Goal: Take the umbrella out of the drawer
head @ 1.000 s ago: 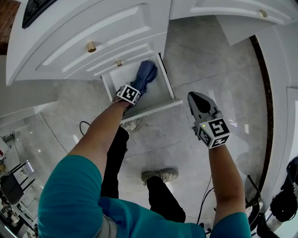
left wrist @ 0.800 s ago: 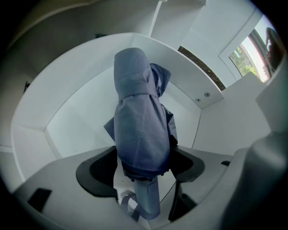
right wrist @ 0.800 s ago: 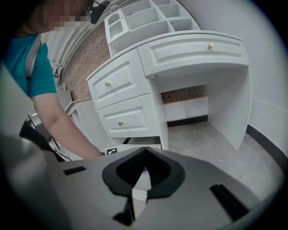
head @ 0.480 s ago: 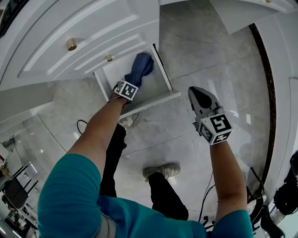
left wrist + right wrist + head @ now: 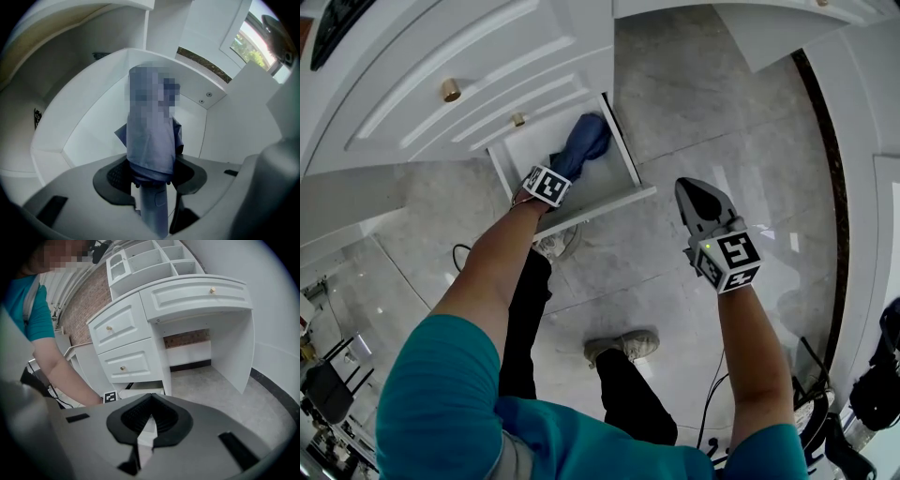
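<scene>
Since a moment ago, the left gripper (image 5: pixel 151 172) has turned a little and pulled its wide jaws in. They are closing on the umbrella (image 5: pixel 581 145), and the pads now meet the blue cloth on both sides. The right gripper (image 5: pixel 694 195) has stayed where it was, right of the middle of the head view. It is over the floor (image 5: pixel 722 103), with its jaws pinched together and nothing in them.

The umbrella is folded up small. It lies in the open drawer (image 5: pixel 622 172) in the upper middle of the head view, with the far end near the back.

I think it is light and easy to lift. The cloth is soft and loose, so it can squash and slide over the hard stick inside. The handle (image 5: pixel 153 206) looks smooth and may slip. A good place to hold is right where the cloth ends and the handle starts, and that is where the jaws are.

The drawer is the lowest one and it is white inside. I can see only the umbrella in it. The drawers above, with gold knobs (image 5: pixel 450 91), are shut.
</scene>
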Demonstrator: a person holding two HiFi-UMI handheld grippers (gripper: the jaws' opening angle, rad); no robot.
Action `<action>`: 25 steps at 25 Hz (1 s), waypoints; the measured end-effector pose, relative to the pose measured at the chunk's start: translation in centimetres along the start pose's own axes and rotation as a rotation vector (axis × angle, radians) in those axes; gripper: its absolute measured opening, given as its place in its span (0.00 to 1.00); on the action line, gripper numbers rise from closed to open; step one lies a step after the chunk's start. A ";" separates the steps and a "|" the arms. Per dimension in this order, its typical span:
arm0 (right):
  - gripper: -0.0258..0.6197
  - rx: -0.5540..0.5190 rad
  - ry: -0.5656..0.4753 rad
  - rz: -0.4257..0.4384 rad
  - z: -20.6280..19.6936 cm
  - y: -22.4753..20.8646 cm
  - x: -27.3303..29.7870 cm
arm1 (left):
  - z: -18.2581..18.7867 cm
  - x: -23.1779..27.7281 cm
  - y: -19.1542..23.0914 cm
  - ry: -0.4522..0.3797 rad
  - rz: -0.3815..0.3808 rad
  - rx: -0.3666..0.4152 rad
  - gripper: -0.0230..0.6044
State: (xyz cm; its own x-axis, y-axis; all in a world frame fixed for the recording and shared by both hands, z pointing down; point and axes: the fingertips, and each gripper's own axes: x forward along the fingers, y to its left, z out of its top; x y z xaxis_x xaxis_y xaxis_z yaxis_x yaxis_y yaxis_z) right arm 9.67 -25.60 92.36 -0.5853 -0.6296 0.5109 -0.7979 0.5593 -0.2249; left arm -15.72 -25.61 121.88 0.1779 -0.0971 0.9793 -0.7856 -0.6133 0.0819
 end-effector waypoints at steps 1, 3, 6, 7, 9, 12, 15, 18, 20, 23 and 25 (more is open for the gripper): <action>0.07 -0.001 -0.002 -0.002 0.2 0.1 -0.3 | 0.2 -0.5 0.0 -0.006 0.005 0.009 0.38; 0.07 -0.003 -0.004 -0.010 0.6 0.4 -0.9 | 0.5 -1.6 0.0 -0.010 0.010 0.024 0.38; 0.07 0.003 -0.006 -0.020 1.3 1.1 -2.2 | 0.3 -4.1 -0.3 0.000 0.011 0.068 0.38; 0.07 0.004 -0.006 -0.024 1.6 1.4 -2.8 | 0.1 -5.1 -0.5 0.005 0.009 0.081 0.38; 0.07 0.008 -0.005 -0.037 2.4 2.0 -4.1 | -0.3 -7.2 -1.1 0.007 -0.003 0.095 0.38; 0.07 0.019 -0.017 -0.064 4.5 2.6 -6.6 | -0.3 -11.0 -2.1 -0.023 -0.028 0.097 0.38; 0.07 0.022 -0.028 -0.097 7.1 3.0 -9.5 | 1.1 -15.1 -3.2 -0.088 -0.058 0.101 0.38; 0.07 0.027 -0.036 -0.130 10.0 3.7 -13.0 | 2.2 -20.1 -4.7 -0.116 -0.101 0.064 0.38; 0.07 0.038 -0.040 -0.151 11.8 4.4 -15.8 | 3.2 -23.9 -5.9 -0.146 -0.129 0.041 0.38; 0.07 0.046 -0.057 -0.202 14.7 5.0 -20.6 | 5.8 -29.5 -7.8 -0.206 -0.168 0.044 0.38; 0.07 0.044 -0.079 -0.249 16.8 5.0 -24.0 | 8.4 -33.0 -9.3 -0.247 -0.193 0.071 0.38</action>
State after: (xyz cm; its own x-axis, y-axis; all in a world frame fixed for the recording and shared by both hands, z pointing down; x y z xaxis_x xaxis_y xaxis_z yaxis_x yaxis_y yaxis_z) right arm 17.26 -16.73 65.08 -0.3781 -0.7861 0.4889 -0.9233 0.3588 -0.1371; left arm -9.35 -23.27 87.27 0.4650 -0.1557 0.8715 -0.6814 -0.6914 0.2400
